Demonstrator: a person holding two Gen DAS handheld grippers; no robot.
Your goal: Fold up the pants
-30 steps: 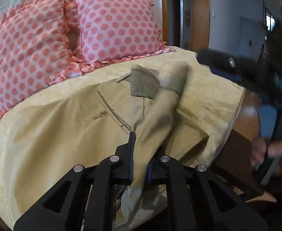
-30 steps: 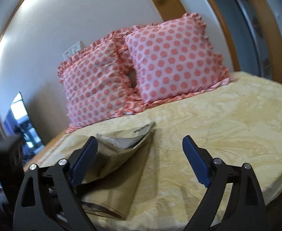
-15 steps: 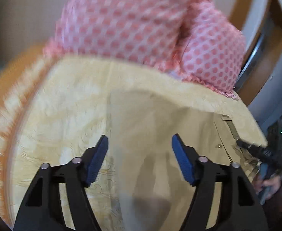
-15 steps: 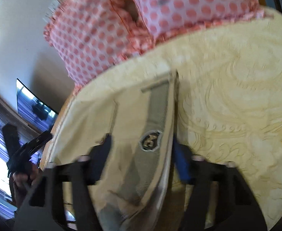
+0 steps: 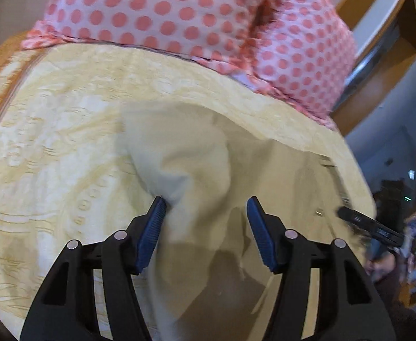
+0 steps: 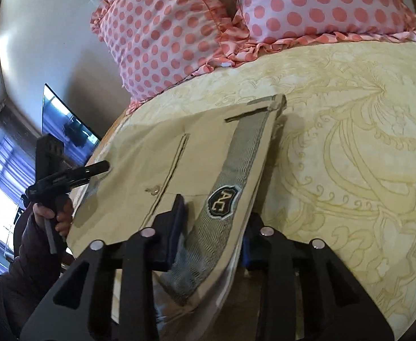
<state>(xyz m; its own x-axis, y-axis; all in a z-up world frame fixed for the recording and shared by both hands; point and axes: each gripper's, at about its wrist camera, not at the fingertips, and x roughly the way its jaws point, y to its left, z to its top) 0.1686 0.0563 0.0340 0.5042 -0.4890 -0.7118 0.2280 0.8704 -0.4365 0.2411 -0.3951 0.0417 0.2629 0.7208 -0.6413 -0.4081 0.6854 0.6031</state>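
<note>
Khaki pants (image 5: 205, 156) lie on a yellow patterned bedspread (image 5: 60, 130). In the left wrist view my left gripper (image 5: 206, 213) is open, with a bunched fold of the pants between its blue pads and the left pad (image 5: 151, 233) touching the cloth. In the right wrist view the pants (image 6: 202, 142) lie flat with the grey waistband (image 6: 236, 170) and its "AC" badge (image 6: 224, 200) facing up. My right gripper (image 6: 213, 227) straddles the waistband edge, its jaws set a waistband's width apart; I cannot tell whether they pinch it.
Two pink polka-dot pillows (image 6: 179, 28) lean against the wall at the head of the bed. A wooden door frame (image 5: 378, 14) stands at the right. A wall-mounted TV (image 6: 66, 119) hangs at the left. The bed's edge runs just beyond the pants.
My left gripper has let go of the pants, opened and moved over the leg end. My right gripper has come down from above the bed and narrowed around the waistband.
</note>
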